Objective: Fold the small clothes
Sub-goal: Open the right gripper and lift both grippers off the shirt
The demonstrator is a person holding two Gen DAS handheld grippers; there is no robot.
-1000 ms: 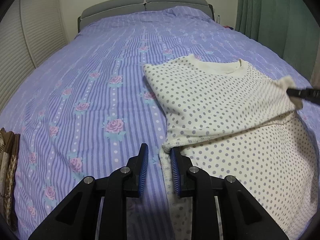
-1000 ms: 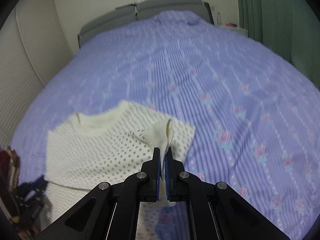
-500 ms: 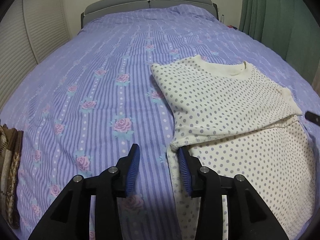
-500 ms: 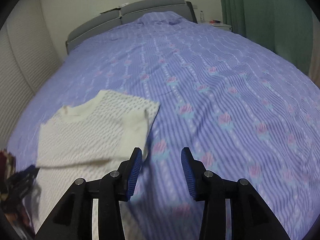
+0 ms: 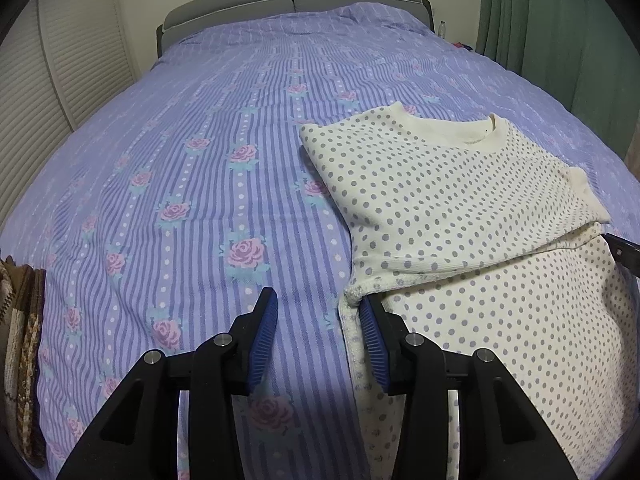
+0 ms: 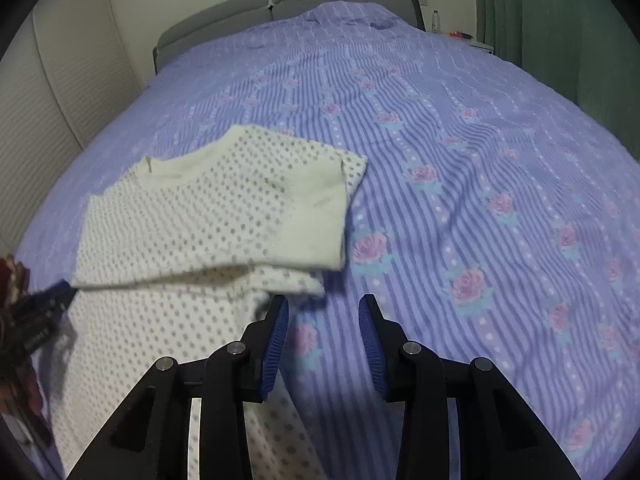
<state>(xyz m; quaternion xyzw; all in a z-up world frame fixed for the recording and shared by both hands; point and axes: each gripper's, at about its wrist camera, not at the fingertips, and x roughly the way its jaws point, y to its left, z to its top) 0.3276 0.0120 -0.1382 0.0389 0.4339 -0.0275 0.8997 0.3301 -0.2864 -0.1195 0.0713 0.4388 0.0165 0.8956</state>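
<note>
The left gripper (image 5: 316, 320), jaws parted with nothing between them, hovers over the striped bedspread (image 5: 224, 168), its right pad touching the folded dotted shirt's (image 5: 460, 208) edge.

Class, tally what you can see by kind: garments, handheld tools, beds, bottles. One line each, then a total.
Polka-dot garment: 1
Tools: 2, left tool and right tool
Bed: 1
Bottle: 1
Total: 5

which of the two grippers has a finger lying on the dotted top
The left gripper: its right finger lies on the dotted top's edge. The right gripper is open over the bedspread.
</note>
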